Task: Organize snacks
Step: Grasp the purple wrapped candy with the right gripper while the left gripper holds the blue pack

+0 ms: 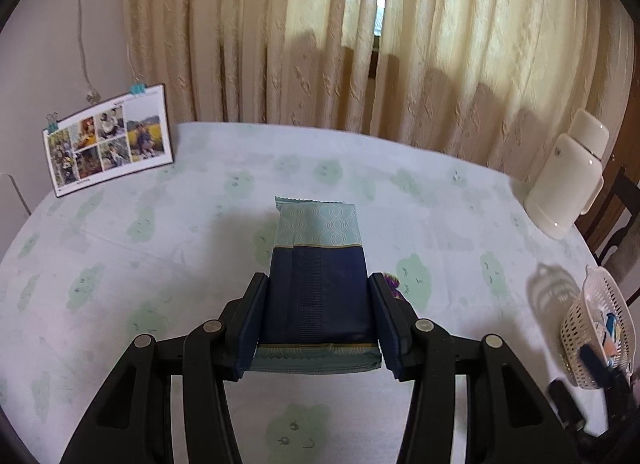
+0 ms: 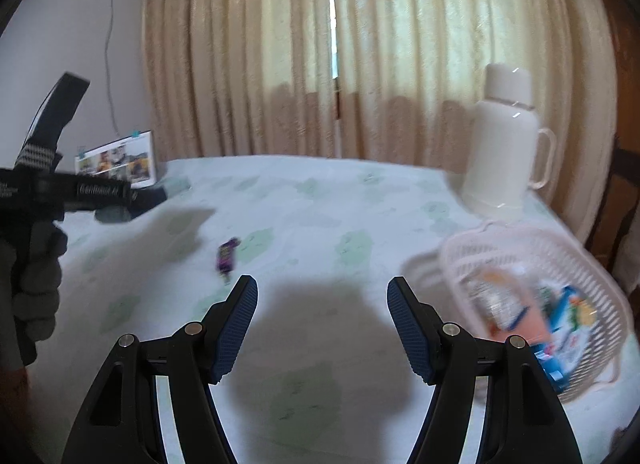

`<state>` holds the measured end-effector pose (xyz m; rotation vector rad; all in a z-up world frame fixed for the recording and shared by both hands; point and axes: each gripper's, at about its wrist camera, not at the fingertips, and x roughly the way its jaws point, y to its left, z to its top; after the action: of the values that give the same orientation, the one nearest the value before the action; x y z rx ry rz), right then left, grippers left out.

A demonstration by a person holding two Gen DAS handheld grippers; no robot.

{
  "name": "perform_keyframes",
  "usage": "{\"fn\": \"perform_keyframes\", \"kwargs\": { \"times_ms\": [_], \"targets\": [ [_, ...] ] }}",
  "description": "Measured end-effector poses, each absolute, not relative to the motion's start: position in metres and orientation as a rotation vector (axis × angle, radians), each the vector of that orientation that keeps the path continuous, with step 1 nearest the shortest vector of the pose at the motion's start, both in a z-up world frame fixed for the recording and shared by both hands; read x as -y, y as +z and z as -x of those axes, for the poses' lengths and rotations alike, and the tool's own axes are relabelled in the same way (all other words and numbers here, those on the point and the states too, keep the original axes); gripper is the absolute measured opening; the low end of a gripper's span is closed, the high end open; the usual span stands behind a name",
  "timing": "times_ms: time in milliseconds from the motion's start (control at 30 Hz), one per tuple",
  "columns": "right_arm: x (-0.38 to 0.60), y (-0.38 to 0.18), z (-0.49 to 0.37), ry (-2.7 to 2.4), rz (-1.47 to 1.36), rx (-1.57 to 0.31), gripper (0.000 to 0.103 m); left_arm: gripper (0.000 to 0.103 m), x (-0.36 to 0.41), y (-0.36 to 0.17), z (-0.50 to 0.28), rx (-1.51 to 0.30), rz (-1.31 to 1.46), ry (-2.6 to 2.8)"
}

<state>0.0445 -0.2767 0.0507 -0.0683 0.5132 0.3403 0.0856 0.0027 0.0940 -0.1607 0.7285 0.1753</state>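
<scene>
Snacks: one blue packet [image 1: 320,280] held in left fingers [image 1: 256,324], one purple wrapper [image 2: 226,255] loose; right fingers [image 2: 240,324] wide.

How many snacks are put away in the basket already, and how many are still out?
Several packets already lie in the white basket; blur stops an exact count. In hand: the left gripper has its jaws shut on a blue snack packet, lifted off the table. Left: one small purple candy on the cloth. The right gripper is open and empty.
</scene>
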Motion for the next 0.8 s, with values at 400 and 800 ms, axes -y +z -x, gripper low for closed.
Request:
{"fn": "perform_keyframes", "kwargs": {
  "times_ms": [400, 800],
  "targets": [
    [0.207, 0.019, -0.104, 0.522, 0.107, -0.808, 0.068, 0.047, -0.018, 0.1, -0.082, -0.725, 0.202, 0.197],
    [0.133, 0.001, -0.162, 0.515, 0.217, -0.888, 0.048, 0.046, -0.047, 0.109, -0.079, -0.706, 0.274, 0.214]
  ]
}}
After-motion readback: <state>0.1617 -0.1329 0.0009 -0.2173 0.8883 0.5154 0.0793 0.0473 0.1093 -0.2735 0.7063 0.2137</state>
